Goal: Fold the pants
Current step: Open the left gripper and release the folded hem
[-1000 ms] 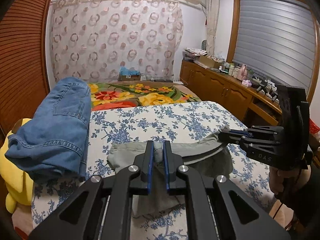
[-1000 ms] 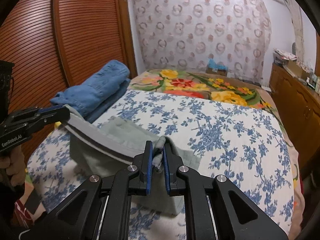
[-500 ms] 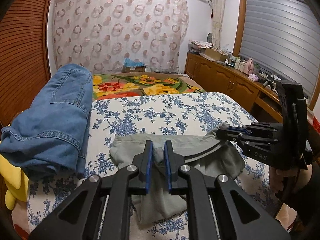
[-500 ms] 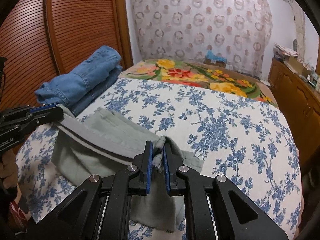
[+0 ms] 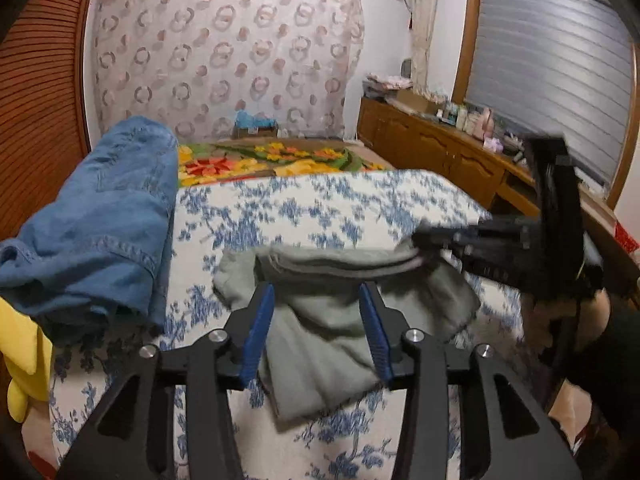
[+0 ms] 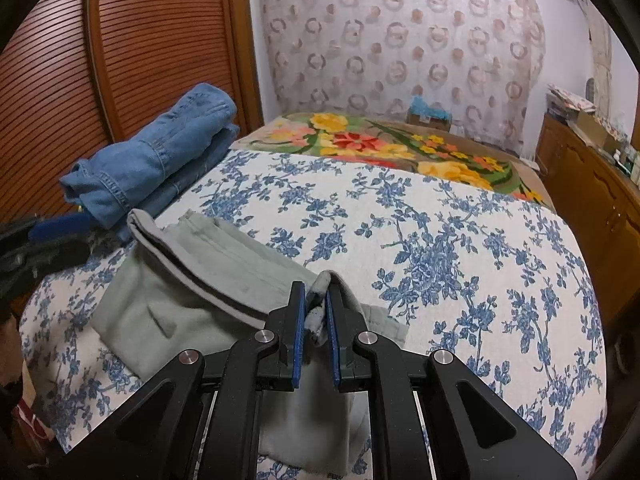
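Grey-green pants [image 5: 320,332] lie folded on the blue-flowered bedspread [image 5: 312,208], also in the right wrist view [image 6: 168,304]. My left gripper [image 5: 316,300] is open above the pants, its blue pads apart and holding nothing. My right gripper [image 6: 316,300] is shut on the pants' waistband corner, with cloth pinched between its pads. In the left wrist view the right gripper [image 5: 424,236] is blurred at the pants' right end. The left gripper [image 6: 68,224] shows at the left edge of the right wrist view, apart from the cloth.
Folded blue jeans [image 5: 96,220] lie along the bed's left side, next to a wooden slatted door [image 6: 120,40]. A yellow plush toy [image 5: 24,352] sits at the near left. A flowered blanket [image 6: 392,144] covers the far end. A wooden cabinet [image 5: 440,152] runs along the right.
My left gripper has opened and let go of the pants, which now rest lower on the bed. My right gripper still holds its corner and has come down.
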